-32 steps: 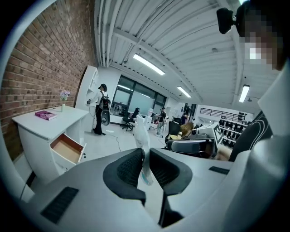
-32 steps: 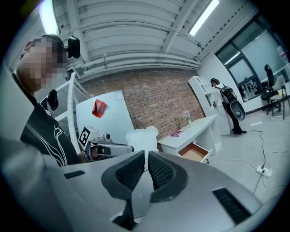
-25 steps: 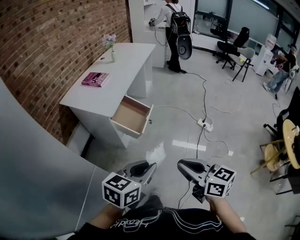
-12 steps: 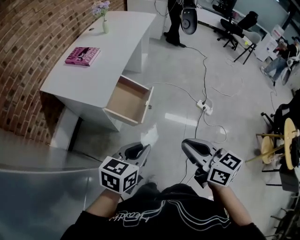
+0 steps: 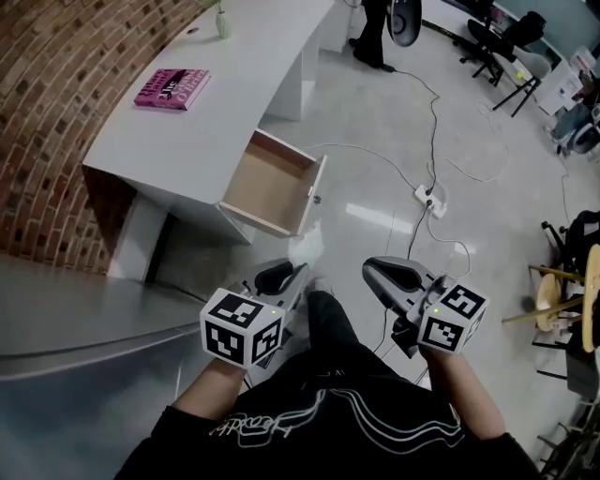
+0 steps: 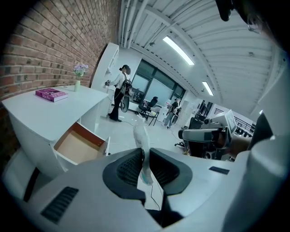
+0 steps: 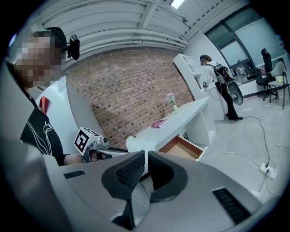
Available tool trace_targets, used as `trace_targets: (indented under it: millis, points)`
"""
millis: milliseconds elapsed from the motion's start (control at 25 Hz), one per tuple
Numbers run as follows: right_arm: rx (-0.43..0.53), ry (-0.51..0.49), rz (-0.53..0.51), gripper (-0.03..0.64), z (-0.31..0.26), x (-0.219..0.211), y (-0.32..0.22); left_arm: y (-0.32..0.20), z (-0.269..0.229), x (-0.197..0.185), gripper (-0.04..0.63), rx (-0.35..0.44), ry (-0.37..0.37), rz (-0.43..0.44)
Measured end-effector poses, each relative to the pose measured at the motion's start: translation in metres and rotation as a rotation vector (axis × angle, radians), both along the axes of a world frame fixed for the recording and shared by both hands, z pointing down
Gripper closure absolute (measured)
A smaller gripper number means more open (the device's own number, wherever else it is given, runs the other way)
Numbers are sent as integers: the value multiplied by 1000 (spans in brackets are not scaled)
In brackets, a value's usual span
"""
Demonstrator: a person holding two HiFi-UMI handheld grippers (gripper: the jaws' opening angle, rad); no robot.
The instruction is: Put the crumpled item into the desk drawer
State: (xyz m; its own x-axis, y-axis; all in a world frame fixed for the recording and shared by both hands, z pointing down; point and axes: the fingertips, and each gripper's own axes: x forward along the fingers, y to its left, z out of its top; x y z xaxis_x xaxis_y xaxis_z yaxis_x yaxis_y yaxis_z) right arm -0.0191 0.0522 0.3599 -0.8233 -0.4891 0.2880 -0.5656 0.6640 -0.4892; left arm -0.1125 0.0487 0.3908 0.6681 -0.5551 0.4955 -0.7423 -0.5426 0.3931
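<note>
A white crumpled item point(image 5: 307, 251) sticks out from my left gripper point(image 5: 292, 274), which is shut on it. In the left gripper view the crumpled item point(image 6: 140, 133) is pinched between the two dark pads of the left gripper point(image 6: 146, 154). The desk drawer point(image 5: 270, 183) stands pulled open and empty under the white desk point(image 5: 234, 84), just ahead of the item. My right gripper point(image 5: 372, 267) hovers to the right over the floor, with its jaws together and nothing in them point(image 7: 146, 158). The right gripper view shows the open drawer point(image 7: 181, 148) beyond its jaws.
A pink book point(image 5: 173, 87) and a small vase point(image 5: 222, 23) rest on the desk top. A brick wall point(image 5: 56, 112) runs along the left. A power strip point(image 5: 429, 199) and cables lie on the floor to the right. A person's legs point(image 5: 375, 37) stand at the far end.
The view has drawn closer to the desk, so the open drawer now lies nearer the left gripper's tip. Both grippers keep the same hold and spacing.
</note>
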Motion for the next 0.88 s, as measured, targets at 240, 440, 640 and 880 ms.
trace_targets:
  millis: [240,440,640,880]
  points:
    - [-52,-25,-55,565,14,-6,-61,-48,12,-1,534,-52,-8,-40]
    - [-106,-27,-83,565,40,-5,-119,-105,37,-5,534,-96,-33,-60]
    - [-138,-8,-121,565,73,-7,-172,-163,66,-5,534,-159,-20,-103]
    - [-177,-32,-135,565,107,-13,-215,-212,105,-7,534,-202,-62,-101]
